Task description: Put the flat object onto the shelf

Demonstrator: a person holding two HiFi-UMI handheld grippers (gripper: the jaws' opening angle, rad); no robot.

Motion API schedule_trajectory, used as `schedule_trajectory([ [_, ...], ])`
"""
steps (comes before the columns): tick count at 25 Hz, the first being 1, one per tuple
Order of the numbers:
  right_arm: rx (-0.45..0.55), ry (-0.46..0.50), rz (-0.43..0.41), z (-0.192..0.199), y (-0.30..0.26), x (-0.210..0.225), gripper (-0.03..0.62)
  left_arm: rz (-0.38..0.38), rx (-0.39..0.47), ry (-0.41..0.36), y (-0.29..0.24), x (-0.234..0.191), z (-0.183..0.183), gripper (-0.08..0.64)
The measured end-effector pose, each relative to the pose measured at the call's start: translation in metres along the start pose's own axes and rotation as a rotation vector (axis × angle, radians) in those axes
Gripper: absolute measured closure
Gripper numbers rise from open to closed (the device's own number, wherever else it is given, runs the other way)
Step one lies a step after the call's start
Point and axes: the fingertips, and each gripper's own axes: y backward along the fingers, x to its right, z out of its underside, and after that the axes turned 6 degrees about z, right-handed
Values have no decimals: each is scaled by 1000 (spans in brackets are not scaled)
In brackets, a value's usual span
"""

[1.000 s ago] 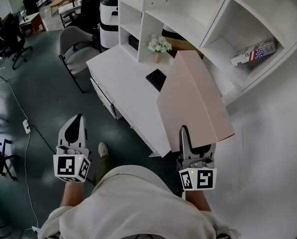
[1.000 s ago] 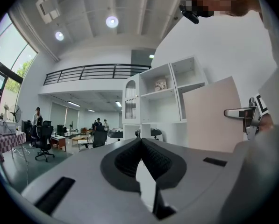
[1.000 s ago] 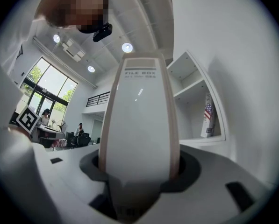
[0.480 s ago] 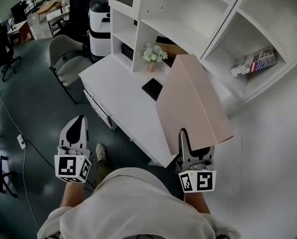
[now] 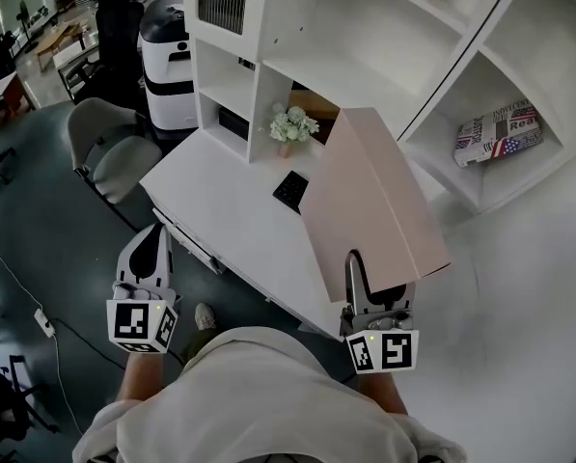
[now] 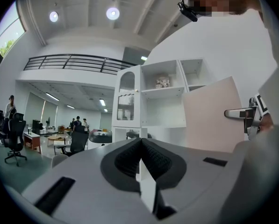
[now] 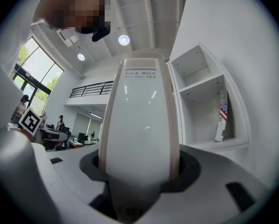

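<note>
My right gripper (image 5: 374,287) is shut on a flat pale pink file box (image 5: 370,201), which stands on edge and reaches out over the white desk (image 5: 220,220). In the right gripper view the file box (image 7: 139,120) fills the space between the jaws, its white spine facing the camera. The white shelf unit (image 5: 365,46) rises behind the desk, and one of its compartments (image 7: 204,115) shows right of the box. My left gripper (image 5: 145,258) hangs at the lower left over the floor, shut with nothing in it; its pads (image 6: 141,160) meet.
A small flower pot (image 5: 289,128) and a black keypad (image 5: 292,191) sit on the desk. A flag-printed box (image 5: 500,133) lies in a right shelf compartment. A grey chair (image 5: 109,148) and a round white and black machine (image 5: 167,56) stand left of the desk.
The desk and shelf unit have slid down and left in the head view and look nearer. Both grippers keep their places in the picture, the right one still holding the file box.
</note>
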Motion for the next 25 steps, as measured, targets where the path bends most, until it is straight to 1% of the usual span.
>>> schedule_trajectory([
  [7,-11,48,85,-9,-53,-39,324,112,-19,19,-55,-58,3,559],
  [14,-9,167,197,-26,-88,-73,325,225,-25,34,-91,-106,6,560],
  [19,-14,264,237,-41,-110,-91,325,256,-24,57,-105,-136,12,559],
  [25,-28,377,250,-53,-128,-100,325,272,-16,77,-114,-150,15,560],
])
